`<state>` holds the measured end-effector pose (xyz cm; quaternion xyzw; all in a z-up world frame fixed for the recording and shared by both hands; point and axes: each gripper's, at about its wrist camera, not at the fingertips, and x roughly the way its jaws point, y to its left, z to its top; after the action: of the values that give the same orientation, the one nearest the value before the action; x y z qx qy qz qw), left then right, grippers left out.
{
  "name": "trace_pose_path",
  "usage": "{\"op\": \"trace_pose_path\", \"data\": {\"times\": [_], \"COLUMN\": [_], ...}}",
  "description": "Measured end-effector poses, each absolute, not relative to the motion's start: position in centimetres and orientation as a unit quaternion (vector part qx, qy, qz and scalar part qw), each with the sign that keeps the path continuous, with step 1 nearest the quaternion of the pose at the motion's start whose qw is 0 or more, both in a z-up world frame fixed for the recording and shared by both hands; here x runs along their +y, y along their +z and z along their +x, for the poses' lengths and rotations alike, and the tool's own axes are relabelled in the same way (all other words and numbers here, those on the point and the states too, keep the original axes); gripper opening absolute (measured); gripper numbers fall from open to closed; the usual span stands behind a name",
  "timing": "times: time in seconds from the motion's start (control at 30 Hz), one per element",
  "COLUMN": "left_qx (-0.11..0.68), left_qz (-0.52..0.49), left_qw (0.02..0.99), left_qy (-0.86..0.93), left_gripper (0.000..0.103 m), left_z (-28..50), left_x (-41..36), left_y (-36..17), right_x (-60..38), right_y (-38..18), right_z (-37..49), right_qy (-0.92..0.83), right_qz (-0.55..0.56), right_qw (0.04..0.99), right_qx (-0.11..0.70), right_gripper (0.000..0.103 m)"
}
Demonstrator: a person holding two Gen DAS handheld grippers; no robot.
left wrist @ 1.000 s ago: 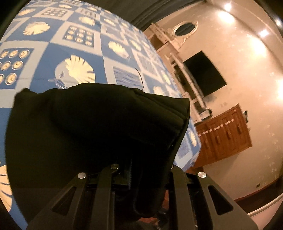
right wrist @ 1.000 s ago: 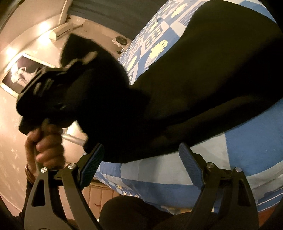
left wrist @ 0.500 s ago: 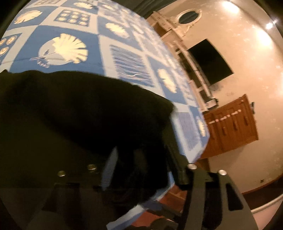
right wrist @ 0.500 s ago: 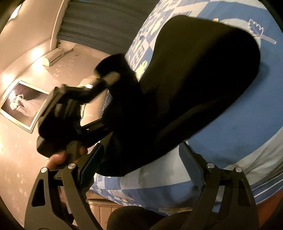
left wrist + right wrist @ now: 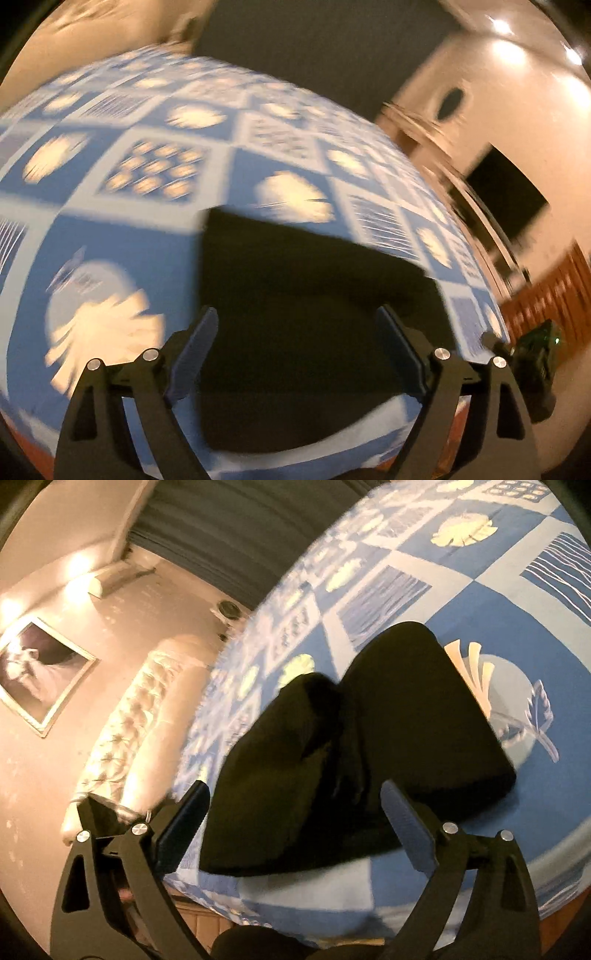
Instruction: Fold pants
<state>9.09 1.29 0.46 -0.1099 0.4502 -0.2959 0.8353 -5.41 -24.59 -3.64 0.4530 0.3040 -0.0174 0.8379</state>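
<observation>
The black pants (image 5: 310, 317) lie folded in a compact stack on the blue patterned bedspread (image 5: 122, 258), near its front edge. My left gripper (image 5: 295, 354) is open and empty, hovering just above the near end of the stack. In the right wrist view the pants (image 5: 369, 753) show as a folded pile with a raised fold on the left. My right gripper (image 5: 295, 827) is open and empty, its fingers either side of the pile's near edge, above it. The left wrist view is motion-blurred.
The bed (image 5: 517, 609) fills most of both views. A padded white headboard (image 5: 125, 738) and a framed picture (image 5: 37, 672) are at the left. A dark TV (image 5: 506, 192) and wooden cabinet (image 5: 546, 295) stand at the right. The other gripper's body (image 5: 532, 369) shows at right.
My left gripper has let go of the pants, opened and pulled back; the stack now lies flat on the bed. The right gripper stayed open and drew back slightly.
</observation>
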Motion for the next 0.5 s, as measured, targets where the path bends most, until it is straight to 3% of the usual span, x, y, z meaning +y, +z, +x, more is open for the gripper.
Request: {"op": "trace_pose_path", "data": {"times": [0.2, 0.5], "left_qx": [0.506, 0.541], "left_qz": [-0.224, -0.198], "left_qw": [0.798, 0.778], "left_qy": [-0.240, -0.251], "left_gripper": [0.085, 0.085], "left_z": [11.4, 12.0], "left_x": [5.8, 4.1], "left_y": [-3.5, -4.6], "right_x": [-24.8, -20.9], "right_y": [-5.7, -5.7], "right_z": [-1.5, 1.8], "right_qy": [-0.035, 0.014], "right_qz": [0.433, 0.354], "right_qw": [0.823, 0.815], "right_qx": [0.367, 0.459], "right_gripper": [0.094, 0.092]}}
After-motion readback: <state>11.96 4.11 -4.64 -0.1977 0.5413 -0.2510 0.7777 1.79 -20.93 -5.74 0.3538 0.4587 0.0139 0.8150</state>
